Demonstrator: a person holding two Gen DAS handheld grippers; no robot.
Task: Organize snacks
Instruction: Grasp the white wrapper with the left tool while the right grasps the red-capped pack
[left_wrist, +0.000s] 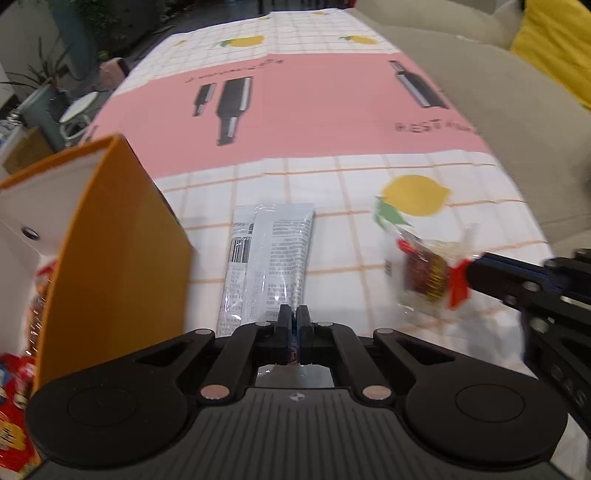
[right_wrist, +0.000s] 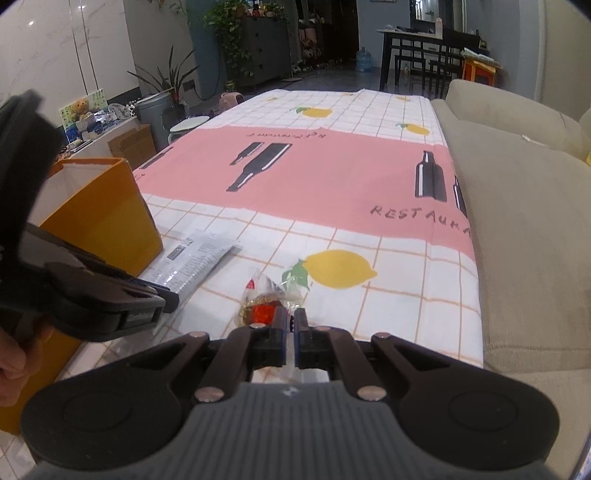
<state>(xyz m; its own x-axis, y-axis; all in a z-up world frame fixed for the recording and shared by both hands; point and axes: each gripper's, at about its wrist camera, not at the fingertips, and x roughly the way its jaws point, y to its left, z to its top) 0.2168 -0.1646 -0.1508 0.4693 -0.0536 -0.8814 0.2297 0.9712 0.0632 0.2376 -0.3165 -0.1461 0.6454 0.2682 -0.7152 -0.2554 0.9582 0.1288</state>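
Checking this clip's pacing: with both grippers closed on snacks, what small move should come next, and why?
Probably lift the left gripper with the grey packet toward the orange box. Its jaws look shut on the packet's near end, the box stands open right beside it, and the right gripper already holds the clear-wrapped snack.

Tablecloth (right_wrist: 332, 177) with pouch (left_wrist: 266, 258), orange box (right_wrist: 99, 210)

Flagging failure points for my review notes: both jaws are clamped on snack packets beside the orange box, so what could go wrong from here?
1. The left gripper pinches only the near end of the long silver packet; it may droop or slip when lifted.
2. The right gripper holds the clear-wrapped candy by its wrapper edge, which might tear or slide out.
3. The orange box stands close on the left; its wall could catch the packet.
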